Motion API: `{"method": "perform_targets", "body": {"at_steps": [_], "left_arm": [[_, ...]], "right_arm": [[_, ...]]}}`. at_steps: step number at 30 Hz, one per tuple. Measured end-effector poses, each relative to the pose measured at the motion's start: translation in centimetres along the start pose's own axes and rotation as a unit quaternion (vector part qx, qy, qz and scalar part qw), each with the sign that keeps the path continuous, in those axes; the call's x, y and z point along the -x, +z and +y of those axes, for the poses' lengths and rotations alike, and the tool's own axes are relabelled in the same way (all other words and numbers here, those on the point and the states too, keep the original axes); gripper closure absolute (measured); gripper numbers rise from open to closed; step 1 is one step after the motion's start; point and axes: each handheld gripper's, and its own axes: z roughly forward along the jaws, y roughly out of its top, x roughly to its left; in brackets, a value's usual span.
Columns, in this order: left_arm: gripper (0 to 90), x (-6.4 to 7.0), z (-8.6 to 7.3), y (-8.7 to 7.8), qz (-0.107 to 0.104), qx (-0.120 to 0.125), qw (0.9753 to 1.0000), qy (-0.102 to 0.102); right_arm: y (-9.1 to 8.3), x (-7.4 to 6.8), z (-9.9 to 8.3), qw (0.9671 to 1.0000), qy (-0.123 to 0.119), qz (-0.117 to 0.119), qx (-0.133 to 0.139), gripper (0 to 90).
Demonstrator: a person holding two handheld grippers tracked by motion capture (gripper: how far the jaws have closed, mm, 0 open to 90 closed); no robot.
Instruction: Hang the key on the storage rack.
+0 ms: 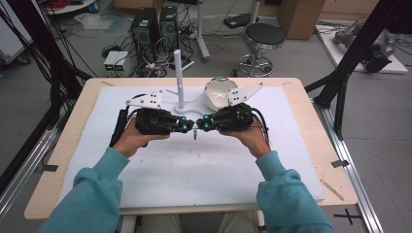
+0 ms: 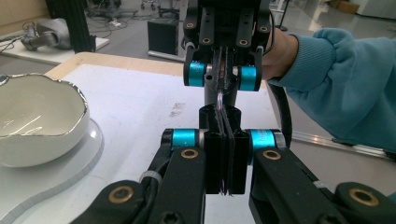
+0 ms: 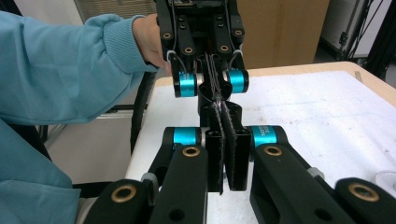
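Left tool [image 1: 187, 126]: jaws pressed together on a thin clear strip [image 2: 219, 100].
Right tool [image 1: 203, 124]: tip to tip with the left, jaws clamped on the same strip.
Strip: held between both tools, above the table [image 1: 204, 165].
Bowl [image 1: 217, 92]: white, just behind the right tool.
Post [image 1: 179, 80]: white, upright, behind the left tool.

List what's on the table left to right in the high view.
Left gripper → white upright post on its stand → right gripper → white bowl.
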Motion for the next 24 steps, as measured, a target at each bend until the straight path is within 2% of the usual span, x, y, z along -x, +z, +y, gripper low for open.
{"method": "perform_targets", "body": {"at_steps": [5, 6, 7, 8, 9, 10, 11, 13, 17, 21, 23, 24], "left_arm": [[88.4, 0.2, 0.1, -0.1, -0.001, -0.003, 1.0000, -0.002], [88.4, 0.2, 0.1, -0.2, 0.002, -0.005, 1.0000, 0.000], [88.4, 0.2, 0.1, -0.2, 0.002, -0.005, 1.0000, 0.000], [88.5, 0.2, 0.1, -0.3, 0.005, -0.007, 1.0000, 0.001], [88.5, 0.2, 0.1, -0.3, 0.006, -0.007, 1.0000, 0.000], [88.5, 0.2, 0.1, -0.3, 0.006, -0.007, 1.0000, 0.000], [88.4, 0.2, 0.1, -0.4, 0.007, -0.006, 1.0000, -0.001], [88.4, 0.0, 0.3, -0.8, 0.017, -0.002, 0.9999, -0.001], [88.4, -0.5, 0.5, -1.4, 0.024, 0.006, 0.9997, -0.007], [88.4, -1.4, 1.2, -2.3, 0.038, -0.006, 0.9992, -0.008], [88.4, -1.6, 1.4, -2.5, 0.043, -0.007, 0.9990, -0.009], [88.4, -1.9, 1.5, -2.7, 0.044, -0.008, 0.9989, -0.012]], "right_arm": [[0.1, 0.0, 0.0, 1.0000, -0.005, 0.001, 0.001, 87.0], [0.1, -0.1, 0.0, 0.9999, -0.012, -0.008, 0.005, 72.8], [0.1, -0.1, 0.0, 0.9999, -0.012, -0.008, 0.005, 72.8], [0.1, -0.2, 0.0, 0.9997, -0.007, -0.022, 0.011, 53.5], [0.1, -0.3, 0.0, 0.9994, -0.009, -0.031, 0.013, 45.1], [0.1, -0.4, 0.0, 0.9989, -0.007, -0.043, 0.014, 32.4], [0.1, -0.5, 0.0, 0.9979, -0.002, -0.062, 0.019, 17.9], [-0.1, -0.7, -0.2, 0.9944, 0.005, -0.104, 0.018, 0.9], [-1.6, -0.9, -1.5, 0.9884, 0.019, -0.146, 0.037, 0.6], [-3.7, -1.5, -2.9, 0.9816, 0.023, -0.184, 0.045, 0.6], [-4.8, -1.9, -3.6, 0.9769, 0.019, -0.208, 0.046, 0.6], [-4.8, -1.9, -3.6, 0.9769, 0.019, -0.208, 0.046, 0.6]]}}
